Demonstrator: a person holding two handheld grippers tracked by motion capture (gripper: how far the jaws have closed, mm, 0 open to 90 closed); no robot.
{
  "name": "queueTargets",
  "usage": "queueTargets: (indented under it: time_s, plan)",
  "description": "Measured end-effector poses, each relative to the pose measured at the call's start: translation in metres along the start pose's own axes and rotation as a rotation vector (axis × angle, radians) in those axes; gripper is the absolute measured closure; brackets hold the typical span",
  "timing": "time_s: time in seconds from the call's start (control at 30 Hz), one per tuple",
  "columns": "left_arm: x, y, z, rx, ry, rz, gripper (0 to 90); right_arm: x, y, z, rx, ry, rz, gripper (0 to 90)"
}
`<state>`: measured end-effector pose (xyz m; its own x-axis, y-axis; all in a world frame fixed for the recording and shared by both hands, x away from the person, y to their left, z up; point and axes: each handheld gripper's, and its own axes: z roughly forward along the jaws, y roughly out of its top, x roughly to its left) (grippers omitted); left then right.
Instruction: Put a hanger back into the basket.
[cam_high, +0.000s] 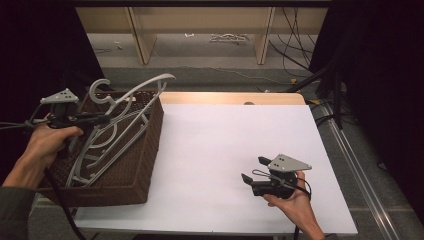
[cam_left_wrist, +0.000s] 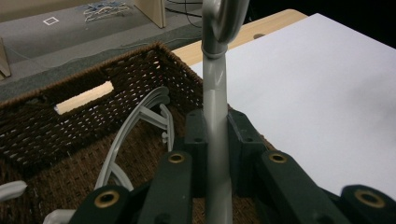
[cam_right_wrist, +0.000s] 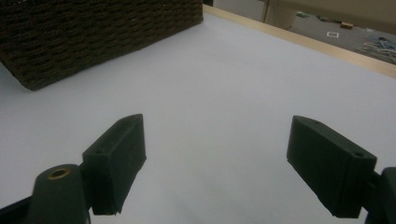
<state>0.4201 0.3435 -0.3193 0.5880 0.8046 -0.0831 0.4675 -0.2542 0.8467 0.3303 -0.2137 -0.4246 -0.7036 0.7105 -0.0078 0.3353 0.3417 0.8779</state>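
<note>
Nearest, at the front right of the white table (cam_high: 225, 145): right gripper (cam_high: 253, 169), held low in the right hand (cam_high: 292, 200), jaws spread wide with nothing but bare tabletop between them, as seen along the right gripper view (cam_right_wrist: 215, 154). Probably parked there to stay clear of the work on the other side, yet pointed toward the basket and ready to help. Farther in and to the left: left hand (cam_high: 47, 142) carrying the left gripper (cam_high: 102, 119) over the woven basket (cam_high: 150, 150), jaws pinching the neck of a grey hanger (cam_high: 145, 86) just below its hook. Gripped at the neck, most likely, for a narrow stem fitting snugly between the pads, with the wide arms left free and less prone to twisting. In the left gripper view, hanger (cam_left_wrist: 215, 88) rising straight up out of the clamped left gripper (cam_left_wrist: 215, 128), hook cut off by the top edge. Hanger itself partly above the basket rim, one arm jutting up past the far corner, lower parts down among the other hangers (cam_high: 95, 160) piled slantwise inside. Judged as either lifting out or setting in; no telling which from this alone. Beyond, the basket's far wall (cam_left_wrist: 93, 70) with its handle slot, then the wooden table edge (cam_high: 230, 97), then floor (cam_high: 200, 50) and cables (cam_high: 295, 45).
</note>
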Motion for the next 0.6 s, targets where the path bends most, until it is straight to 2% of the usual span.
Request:
queueTargets:
  time_s: [0.03, 0.6]
  plan:
    - [0.001, -0.002, -0.001, 0.002, 0.004, 0.001, 79.7, 0.000, 0.000, 0.001, -0.017, 0.006, 0.000, 20.6]
    - [0.023, -0.036, -0.014, 0.025, 0.050, -0.050, 79.7, 0.001, -0.001, 0.002, -0.014, 0.009, 0.004, 20.6]
